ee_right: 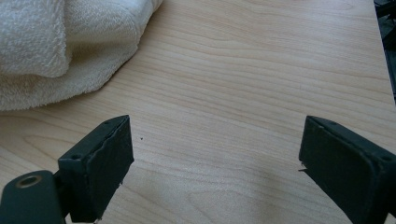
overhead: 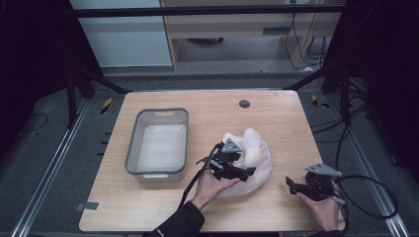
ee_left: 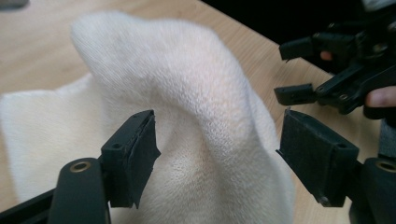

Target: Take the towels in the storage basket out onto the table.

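High view: towel [overhead: 252, 155] lies bunched on the table [overhead: 276, 113], right of the grey bin [overhead: 157, 142], which looks empty. Left gripper [overhead: 236, 173] sits at the towel's near edge, over the cloth. Right gripper [overhead: 296, 187] is off to the right above bare wood, apart from the towel.

Left gripper view: jaws spread wide, either side of a raised fold of towel [ee_left: 196, 102]; nothing pinched yet. Right gripper [ee_left: 299, 70] shows farther off, also parted.

Right gripper view: jaws wide apart over bare table [ee_right: 243, 93], holding nothing. Towel [ee_right: 70, 46] is at upper left, well clear of the jaws.

Read: this looks like the grasp step on the towel, left side first. Next move likely calls for closing the left jaws on that fold, deep enough to catch the cloth. The right needs to swing over to a towel edge before any lift, fold or move to the bin.
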The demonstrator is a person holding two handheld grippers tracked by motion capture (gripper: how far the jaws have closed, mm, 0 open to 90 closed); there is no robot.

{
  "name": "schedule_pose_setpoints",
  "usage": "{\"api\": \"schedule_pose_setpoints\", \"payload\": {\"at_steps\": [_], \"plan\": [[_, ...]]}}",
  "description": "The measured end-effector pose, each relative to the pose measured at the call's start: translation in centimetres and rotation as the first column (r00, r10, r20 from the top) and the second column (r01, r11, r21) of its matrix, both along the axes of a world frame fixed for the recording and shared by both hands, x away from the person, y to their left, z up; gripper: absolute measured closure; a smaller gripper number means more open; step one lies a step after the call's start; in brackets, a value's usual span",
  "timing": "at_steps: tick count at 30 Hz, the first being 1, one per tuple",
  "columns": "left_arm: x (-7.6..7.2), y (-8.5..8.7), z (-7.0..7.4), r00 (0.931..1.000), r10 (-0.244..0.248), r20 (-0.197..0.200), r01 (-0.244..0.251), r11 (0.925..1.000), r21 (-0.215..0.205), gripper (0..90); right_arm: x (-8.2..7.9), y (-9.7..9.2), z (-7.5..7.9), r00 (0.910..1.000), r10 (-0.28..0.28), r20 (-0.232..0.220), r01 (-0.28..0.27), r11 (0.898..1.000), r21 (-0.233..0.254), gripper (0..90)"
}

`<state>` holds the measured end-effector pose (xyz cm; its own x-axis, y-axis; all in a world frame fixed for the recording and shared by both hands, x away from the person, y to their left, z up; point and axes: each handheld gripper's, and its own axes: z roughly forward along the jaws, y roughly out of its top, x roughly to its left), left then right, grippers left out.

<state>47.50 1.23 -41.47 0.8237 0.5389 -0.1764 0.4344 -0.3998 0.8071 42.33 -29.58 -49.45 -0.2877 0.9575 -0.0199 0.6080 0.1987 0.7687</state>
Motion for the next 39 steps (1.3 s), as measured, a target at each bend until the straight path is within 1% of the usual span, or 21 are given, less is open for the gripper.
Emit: {"api": "schedule_pose_setpoints", "payload": {"at_steps": [3, 8, 12, 16, 19, 22, 26, 28, 32, 33, 34, 36, 37, 38, 39], "plan": [[-0.4, 1.3, 1.9, 0.9991, 0.008, 0.042, -0.007, 1.0, -0.006, 27.4, 0.0, 0.0, 0.1, 1.0, -0.003, 0.002, 0.003, 1.0, 0.003, 9.9], [-0.6, 3.5, 4.1, 0.9955, 0.041, 0.086, -0.04, 0.9991, -0.016, 27.5, -0.1, 0.0, 0.0, 1.0, -0.004, -0.003, 0.004, 1.0, 0.005, 10.4], [-0.8, 5.7, 5.1, 0.9913, 0.075, 0.108, -0.074, 0.9972, -0.015, 27.4, -0.1, 0.0, 0.1, 1.0, -0.002, -0.002, 0.002, 1.0, 0.003, 10.5], [-1.2, 8.1, 5.7, 0.9866, 0.104, 0.126, -0.103, 0.9946, -0.015, 27.2, -0.1, 0.0, 0.1, 1.0, -0.005, -0.001, 0.005, 1.0, 0.006, 10.6], [-1.6, 10.1, 5.8, 0.9819, 0.131, 0.137, -0.13, 0.9914, -0.016, 27.2, -0.1, 0.0, 0.0, 1.0, -0.004, -0.003, 0.004, 1.0, 0.004, 10.7], [-2.1, 12.1, 5.6, 0.9765, 0.159, 0.146, -0.159, 0.9873, -0.013, 27.2, -0.1, 0.1, 0.0, 1.0, -0.002, -0.006, 0.002, 1.0, 0.006, 10.8], [-2.7, 14.5, 5.0, 0.9695, 0.199, 0.143, -0.201, 0.9796, -0.003, 27.0, 0.0, 0.0, 0.0, 1.0, 0.0, -0.005, 0.0, 1.0, -0.003, 10.9], [-3.0, 15.8, 4.8, 0.9647, 0.219, 0.146, -0.221, 0.9753, -0.002, 26.8, -0.1, 0.0, 0.0, 1.0, -0.003, -0.005, 0.003, 1.0, 0.001, 10.9], [-3.6, 18.4, 4.4, 0.9528, 0.269, 0.14, -0.268, 0.963, -0.029, 26.7, -0.1, 0.1, 0.0, 0.9999, -0.007, -0.008, 0.007, 1.0, 0.003, 10.9], [-3.8, 19.1, 4.1, 0.9489, 0.284, 0.137, -0.282, 0.9587, -0.039, 26.7, -0.2, 0.1, 0.0, 0.9999, -0.009, -0.008, 0.009, 1.0, 0.004, 10.9], [-3.9, 19.5, 4.0, 0.9469, 0.292, 0.134, -0.289, 0.9563, -0.044, 26.7, -0.2, 0.1, 0.0, 0.9999, -0.011, -0.01, 0.011, 1.0, 0.007, 10.9], [-4.1, 20.5, 3.5, 0.9403, 0.316, 0.127, -0.311, 0.9487, -0.058, 26.4, -0.2, 0.1, 0.1, 0.9999, -0.011, -0.01, 0.011, 1.0, 0.008, 10.9], [-4.2, 21.0, 3.3, 0.9364, 0.328, 0.126, -0.323, 0.9447, -0.057, 26.4, -0.2, 0.1, 0.1, 0.9999, -0.01, -0.01, 0.01, 1.0, 0.007, 10.9], [-4.2, 21.4, 3.1, 0.9336, 0.337, 0.122, -0.334, 0.9416, -0.045, 26.3, -0.2, 0.2, 0.1, 0.9999, -0.01, -0.011, 0.01, 1.0, 0.01, 10.9], [-4.2, 21.8, 2.9, 0.9277, 0.351, 0.126, -0.351, 0.9361, -0.029, 25.9, -0.2, 0.2, 0.1, 0.9999, -0.01, -0.012, 0.01, 1.0, 0.01, 10.9]]}}
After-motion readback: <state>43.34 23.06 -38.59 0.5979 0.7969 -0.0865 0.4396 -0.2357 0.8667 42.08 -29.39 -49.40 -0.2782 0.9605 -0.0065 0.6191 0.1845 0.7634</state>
